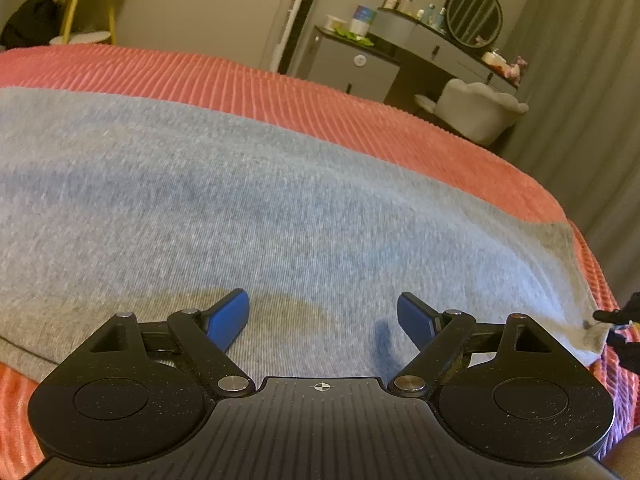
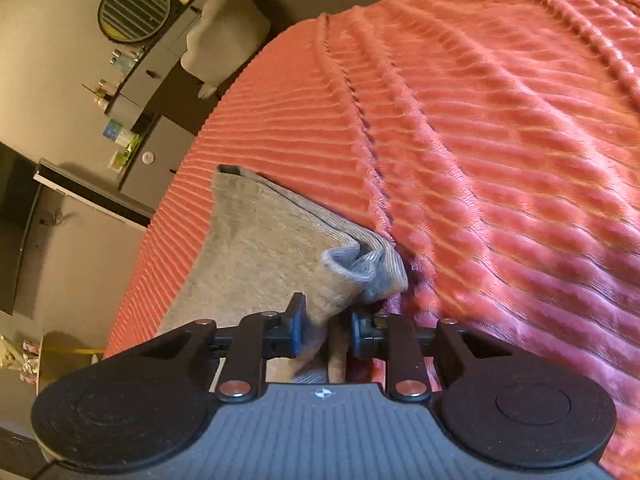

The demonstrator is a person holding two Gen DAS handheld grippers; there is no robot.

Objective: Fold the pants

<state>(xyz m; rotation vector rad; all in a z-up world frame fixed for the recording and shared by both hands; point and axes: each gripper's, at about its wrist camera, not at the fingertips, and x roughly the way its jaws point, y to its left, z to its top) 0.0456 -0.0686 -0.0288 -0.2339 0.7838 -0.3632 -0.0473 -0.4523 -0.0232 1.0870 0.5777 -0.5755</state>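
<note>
The grey pants (image 1: 224, 184) lie spread on the pink ribbed bedspread (image 1: 360, 104), and they reach almost to the right edge of the bed. The left gripper (image 1: 323, 318) hovers low over the near part of the cloth with its blue fingers (image 1: 229, 314) wide apart; it holds nothing. At the far right of this view, the corner of the pants near the bed's edge is pulled to a point, and a dark tip is touching it there.

In the right wrist view, the right gripper (image 2: 325, 330) is closed on this corner of the pants (image 2: 256, 240), where the ribbed cuff (image 2: 366, 270) bunches up just beyond the jaws.

I judge that a fold is beginning: one corner is taken, the other is not yet. The next move probably asks the left gripper to go down and pinch the near edge, so that both can lift and carry the cloth over evenly.

The full outline of the pants is cut off at the left, so I cannot tell how many folds are already made. How many layers the right gripper holds is also not clear.
</note>
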